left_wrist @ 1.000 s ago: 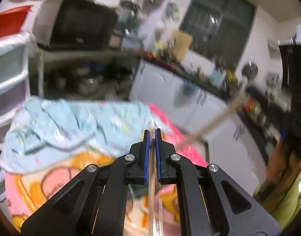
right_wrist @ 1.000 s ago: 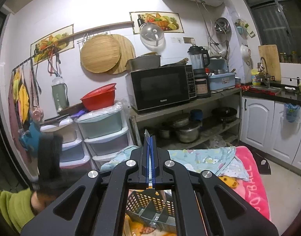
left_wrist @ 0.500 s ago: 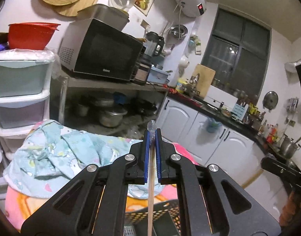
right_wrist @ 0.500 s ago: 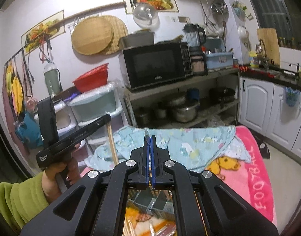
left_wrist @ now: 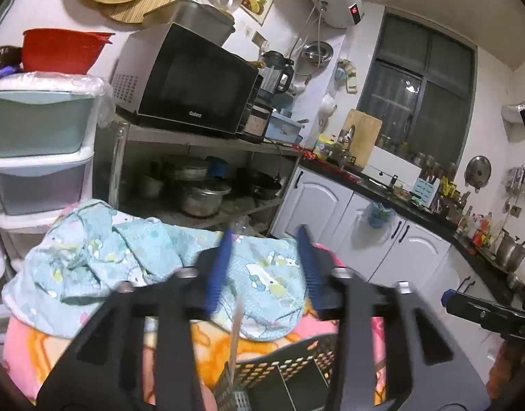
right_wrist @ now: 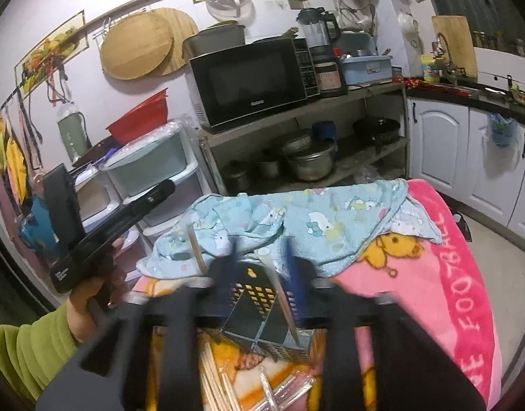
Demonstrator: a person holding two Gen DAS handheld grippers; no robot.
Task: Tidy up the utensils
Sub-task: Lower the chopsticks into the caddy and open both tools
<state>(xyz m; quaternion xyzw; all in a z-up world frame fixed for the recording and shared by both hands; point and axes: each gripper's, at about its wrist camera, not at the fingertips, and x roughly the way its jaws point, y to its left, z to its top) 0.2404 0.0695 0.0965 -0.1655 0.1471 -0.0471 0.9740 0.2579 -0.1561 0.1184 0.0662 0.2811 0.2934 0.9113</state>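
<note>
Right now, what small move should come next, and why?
Probably lift both grippers clear. Jaws of the left gripper are opening around the chopstick, those of the right gripper around the clear utensil; both already stand in the basket, and loose chopsticks wait on the blanket.

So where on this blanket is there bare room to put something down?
Free: the pink blanket right of the black basket, up to its edge. Crowded: the blue cloth bunched behind the basket, and chopsticks and clear utensils lying in front.
</note>
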